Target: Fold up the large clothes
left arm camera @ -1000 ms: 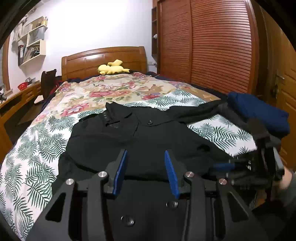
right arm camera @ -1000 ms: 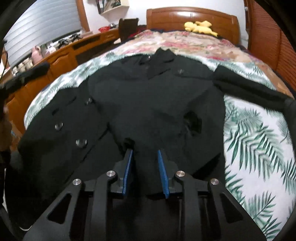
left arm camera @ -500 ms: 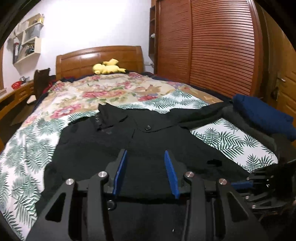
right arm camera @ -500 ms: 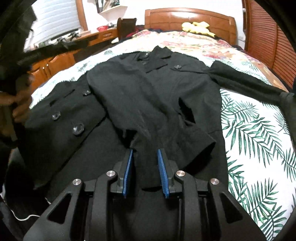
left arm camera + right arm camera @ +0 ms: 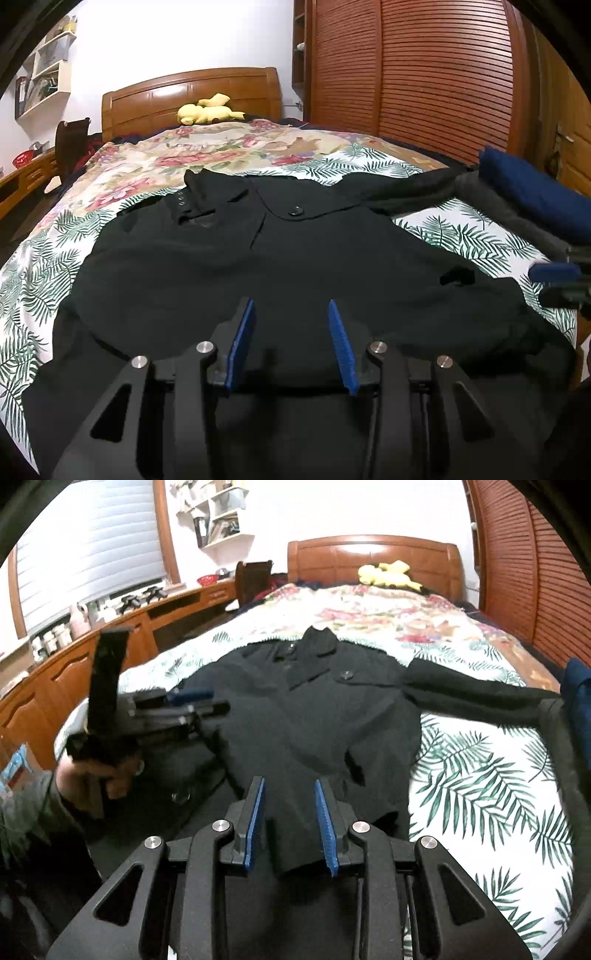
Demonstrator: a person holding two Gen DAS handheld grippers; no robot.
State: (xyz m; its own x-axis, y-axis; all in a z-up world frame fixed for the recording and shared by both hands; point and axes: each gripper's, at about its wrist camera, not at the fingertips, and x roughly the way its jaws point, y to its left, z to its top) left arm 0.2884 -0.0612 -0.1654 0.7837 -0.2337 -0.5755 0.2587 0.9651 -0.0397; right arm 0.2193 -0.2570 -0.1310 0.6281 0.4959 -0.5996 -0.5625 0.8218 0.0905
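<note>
Since a second ago your left gripper (image 5: 291, 332) has sunk toward the black coat (image 5: 258, 266), jaws apart and empty. The coat lies spread on the leaf-print bedspread (image 5: 480, 775), collar toward the headboard. Your right gripper (image 5: 290, 823) has lifted; its jaws are opening, hem cloth lying between the pads.

Bare bedspread ahead and to the right of the right claw (image 5: 289, 825)

The black coat (image 5: 314, 716) spreads directly ahead; left claw (image 5: 192, 701) and hand (image 5: 99, 775) crowd the left.
</note>
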